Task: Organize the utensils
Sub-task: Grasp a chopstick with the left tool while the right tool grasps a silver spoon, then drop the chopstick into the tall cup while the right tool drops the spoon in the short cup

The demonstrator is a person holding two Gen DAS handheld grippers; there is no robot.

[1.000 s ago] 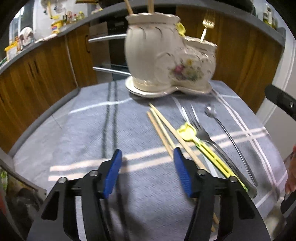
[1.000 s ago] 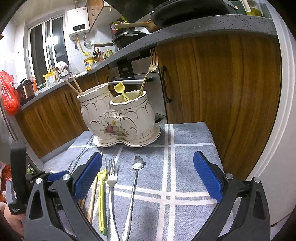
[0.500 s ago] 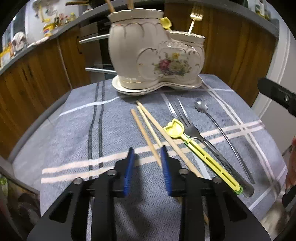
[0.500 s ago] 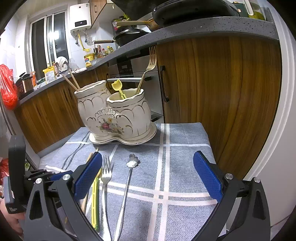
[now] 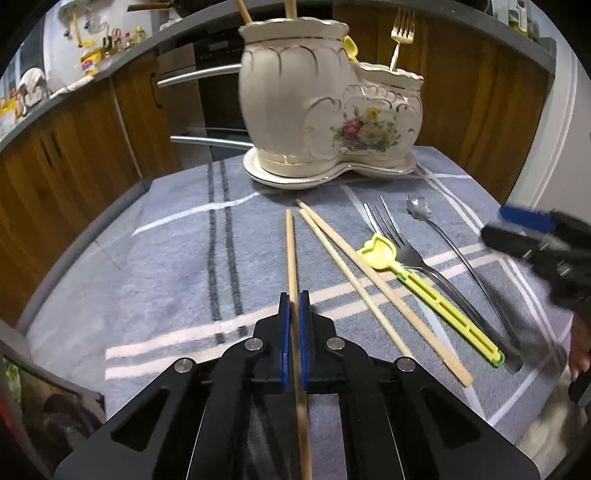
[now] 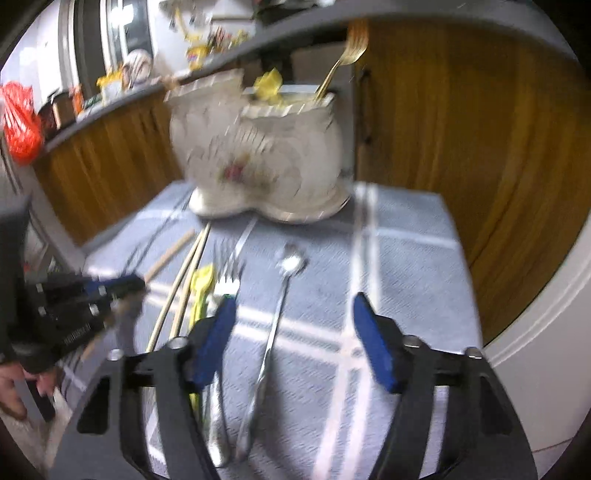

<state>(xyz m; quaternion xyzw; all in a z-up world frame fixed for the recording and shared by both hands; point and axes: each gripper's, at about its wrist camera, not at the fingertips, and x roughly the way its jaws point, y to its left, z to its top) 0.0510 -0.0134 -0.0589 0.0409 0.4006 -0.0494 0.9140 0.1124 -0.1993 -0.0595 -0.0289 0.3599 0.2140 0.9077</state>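
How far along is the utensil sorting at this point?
Partly done: the ceramic holder already holds chopsticks, a gold fork and a yellow utensil. In hand: the left hand-held gripper is shut on one chopstick; the right hand-held gripper is closing around the spoon. Left on the cloth: two chopsticks, the yellow scoop and the silver fork.

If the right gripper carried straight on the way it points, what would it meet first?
Probably the silver spoon lying on the grey cloth: its handle runs between the right gripper's closing jaws, untouched. The blur leaves depth uncertain.
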